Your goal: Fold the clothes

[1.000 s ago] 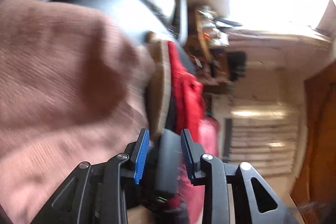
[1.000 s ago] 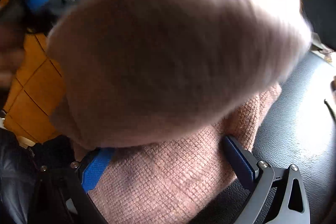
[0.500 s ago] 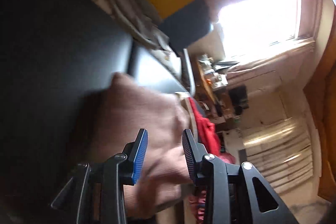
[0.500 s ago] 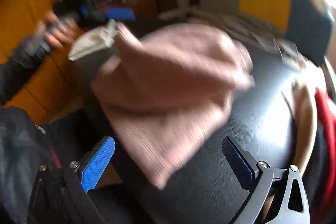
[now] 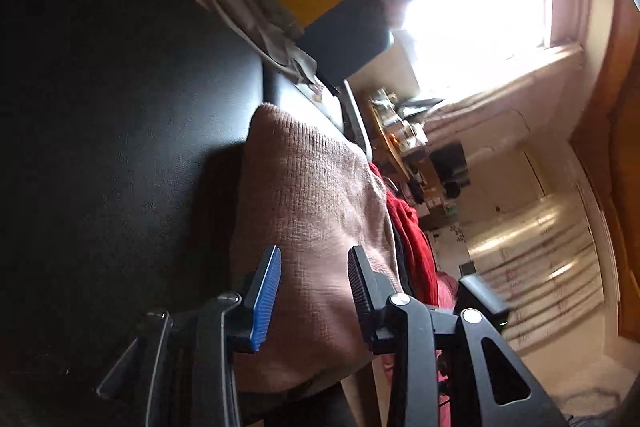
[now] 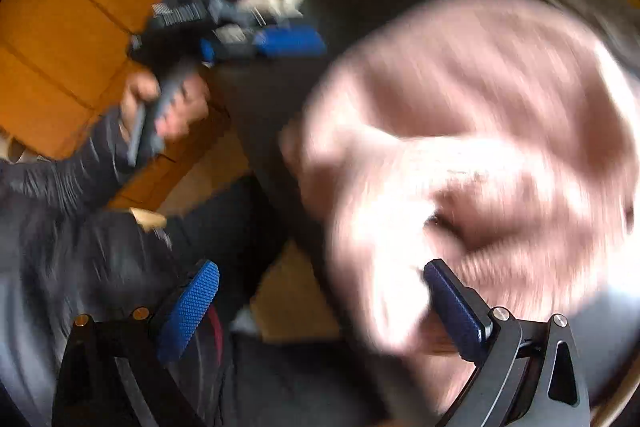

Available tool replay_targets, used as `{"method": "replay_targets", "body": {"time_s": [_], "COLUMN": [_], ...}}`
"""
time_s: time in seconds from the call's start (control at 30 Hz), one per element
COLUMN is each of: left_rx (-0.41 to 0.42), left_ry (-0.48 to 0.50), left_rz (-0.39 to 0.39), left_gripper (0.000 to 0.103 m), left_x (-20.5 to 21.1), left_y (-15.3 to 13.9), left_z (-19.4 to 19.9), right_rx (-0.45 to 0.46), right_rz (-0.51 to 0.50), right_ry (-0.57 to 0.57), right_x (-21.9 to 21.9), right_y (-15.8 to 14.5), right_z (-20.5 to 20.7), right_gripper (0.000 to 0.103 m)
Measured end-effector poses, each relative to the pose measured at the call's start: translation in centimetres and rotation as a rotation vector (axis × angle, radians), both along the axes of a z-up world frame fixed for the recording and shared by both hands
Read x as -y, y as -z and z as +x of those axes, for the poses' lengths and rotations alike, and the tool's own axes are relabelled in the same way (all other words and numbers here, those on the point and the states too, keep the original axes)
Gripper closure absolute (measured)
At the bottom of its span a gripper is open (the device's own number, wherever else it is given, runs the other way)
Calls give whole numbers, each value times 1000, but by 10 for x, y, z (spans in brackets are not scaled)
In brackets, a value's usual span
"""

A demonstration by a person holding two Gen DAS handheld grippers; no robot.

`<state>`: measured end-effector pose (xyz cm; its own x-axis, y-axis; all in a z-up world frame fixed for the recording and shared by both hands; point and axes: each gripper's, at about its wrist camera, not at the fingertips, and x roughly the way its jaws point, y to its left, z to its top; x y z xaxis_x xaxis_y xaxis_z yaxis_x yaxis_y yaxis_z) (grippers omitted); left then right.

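Left gripper (image 5: 314, 293) with fingers parted, empty, pink knitted sweater (image 5: 312, 211) lying on black table (image 5: 120, 115) just ahead between them, right gripper (image 6: 320, 307) spread wide, blurred sweater beside its right finger.

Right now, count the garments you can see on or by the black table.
2. The pink knit sweater lies on the black table; a red garment hangs just past its far edge. More may be hidden.

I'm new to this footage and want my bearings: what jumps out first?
A pink knitted sweater lies bunched on the black table, just ahead of the open left gripper. Beside it hangs red clothing; a glaring window lights the room behind.
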<state>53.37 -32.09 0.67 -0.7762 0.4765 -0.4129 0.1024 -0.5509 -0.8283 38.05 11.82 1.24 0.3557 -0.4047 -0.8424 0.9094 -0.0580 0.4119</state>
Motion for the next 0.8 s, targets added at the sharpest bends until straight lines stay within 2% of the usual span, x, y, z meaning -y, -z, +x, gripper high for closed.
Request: {"method": "replay_targets", "body": {"time_s": [0.1, 0.13, 0.27, 0.4, 0.47, 0.6, 0.67, 0.7, 0.73, 0.77, 0.8], "left_rx": [5, -2, -5, 16, 19, 3, -16, -19, -24, -37, -59], "left_ry": [19, 34, 53, 59, 65, 81, 107, 119, 132, 142, 147], "left_rz": [-53, -63, -49, -65, -75, -86, -111, -130, -149, -161, -178], "left_gripper": [69, 69, 69, 69, 69, 69, 68, 68, 68, 68, 68], "left_x": [-20, -27, -43, -50, -52, -57, -63, -67, -71, -75, -78], "left_y": [2, 3, 8, 11, 11, 12, 11, 10, 8, 6, 2], "left_z": [-11, -14, -23, -21, -17, -13, -14, -16, -17, -18, -17], "right_rx": [7, 11, 69, 93, 96, 182, 205, 220, 232, 222, 172], "right_rz": [27, -9, -254, -368, -360, -186, -154, -193, -225, -218, -203], "right_ry": [173, 246, 460, 530, 545, 591, 623, 637, 653, 678, 701], "right_x": [-58, -72, -98, -80, -66, -26, -20, -19, -18, -15, -13], "right_y": [19, 16, -19, -34, -36, 0, 12, 12, 13, 10, 4], "right_z": [-4, -7, -18, -28, -38, -55, -56, -56, -57, -58, -58], "right_gripper": [0, 0, 0, 0, 0, 0, 1, 16, 37, 88, 91]}}
